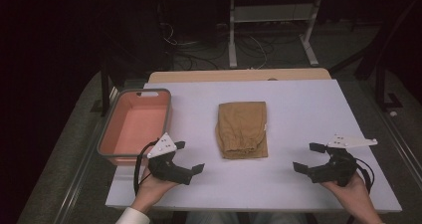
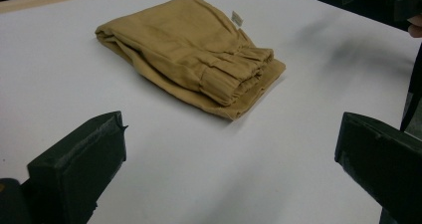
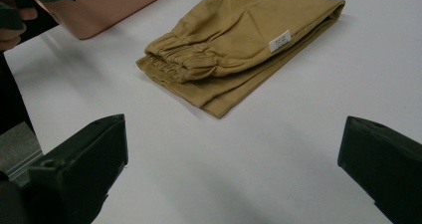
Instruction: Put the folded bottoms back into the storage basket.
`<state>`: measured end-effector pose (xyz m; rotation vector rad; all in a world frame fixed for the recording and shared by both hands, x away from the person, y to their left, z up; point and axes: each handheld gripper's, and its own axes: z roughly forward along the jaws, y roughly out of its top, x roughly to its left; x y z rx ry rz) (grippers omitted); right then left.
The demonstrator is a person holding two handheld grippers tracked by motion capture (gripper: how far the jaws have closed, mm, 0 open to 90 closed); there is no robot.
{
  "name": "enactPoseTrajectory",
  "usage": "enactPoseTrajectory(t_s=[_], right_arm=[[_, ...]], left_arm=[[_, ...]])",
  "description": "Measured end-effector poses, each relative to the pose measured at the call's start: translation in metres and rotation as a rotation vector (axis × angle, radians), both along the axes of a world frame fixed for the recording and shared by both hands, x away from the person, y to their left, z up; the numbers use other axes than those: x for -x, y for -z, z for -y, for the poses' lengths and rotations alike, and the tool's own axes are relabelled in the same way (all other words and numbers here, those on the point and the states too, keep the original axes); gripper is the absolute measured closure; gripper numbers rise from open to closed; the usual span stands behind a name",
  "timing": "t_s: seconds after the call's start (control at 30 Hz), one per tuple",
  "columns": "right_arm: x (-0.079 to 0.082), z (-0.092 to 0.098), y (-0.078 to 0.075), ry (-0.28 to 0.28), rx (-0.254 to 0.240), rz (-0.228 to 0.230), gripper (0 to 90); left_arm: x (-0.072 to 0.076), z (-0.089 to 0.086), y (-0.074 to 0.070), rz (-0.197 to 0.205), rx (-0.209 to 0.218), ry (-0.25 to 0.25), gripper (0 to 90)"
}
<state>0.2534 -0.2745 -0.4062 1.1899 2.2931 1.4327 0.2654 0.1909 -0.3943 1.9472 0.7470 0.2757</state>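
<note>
— Where is the cloth lying now?

— The folded tan garment (image 1: 242,130) lies flat in the middle of the white tabletop (image 1: 298,109), a little nearer to the near edge than to the far edge. Its gathered elastic band points toward the near edge. A small white label (image 3: 279,41) sits on its upper layer.

— And the two tongs?

— The left gripper (image 1: 190,158) is at the near left part of the tabletop, held by the person's left hand (image 1: 149,186). Its jaws stand wide apart and hold nothing. In the left gripper view the garment (image 2: 191,52) is ahead of the jaws, apart from them.

— The other one?

— The right gripper (image 1: 307,158) is at the near right part, in the right hand (image 1: 351,189), also wide open and empty. It is well apart from the garment (image 3: 239,42). Both point inward, toward the cloth.

— Anything else on the table?

— A pink bin (image 1: 133,126) with a grey rim stands along the left edge, just beside the left gripper. It looks empty inside.
</note>
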Motion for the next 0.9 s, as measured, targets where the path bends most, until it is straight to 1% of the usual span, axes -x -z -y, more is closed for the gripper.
enactPoseTrajectory(t_s=[0.13,0.3,0.4,0.5,0.67,0.9], right_arm=[[-0.001,-0.003,-0.001,-0.005,0.010,-0.006,0.0],[-0.003,-0.005,-0.003,-0.008,0.019,-0.012,0.0],[-0.005,-0.007,-0.005,-0.014,0.021,-0.010,0.0],[-0.008,-0.012,-0.008,-0.027,0.032,-0.008,0.0],[-0.012,-0.014,-0.009,-0.036,0.037,-0.010,0.0],[-0.019,-0.019,-0.015,-0.047,0.040,-0.013,0.0]], left_arm=[[-0.001,0.000,-0.006,0.005,-0.001,-0.003,0.0],[-0.003,-0.001,-0.013,0.005,0.013,-0.009,0.0],[-0.006,-0.001,-0.016,0.006,0.016,-0.011,0.0],[-0.010,0.000,-0.020,0.002,0.022,-0.015,0.0],[-0.014,0.001,-0.023,-0.002,0.028,-0.016,0.0],[-0.023,0.007,-0.033,-0.003,0.033,-0.019,0.0]])
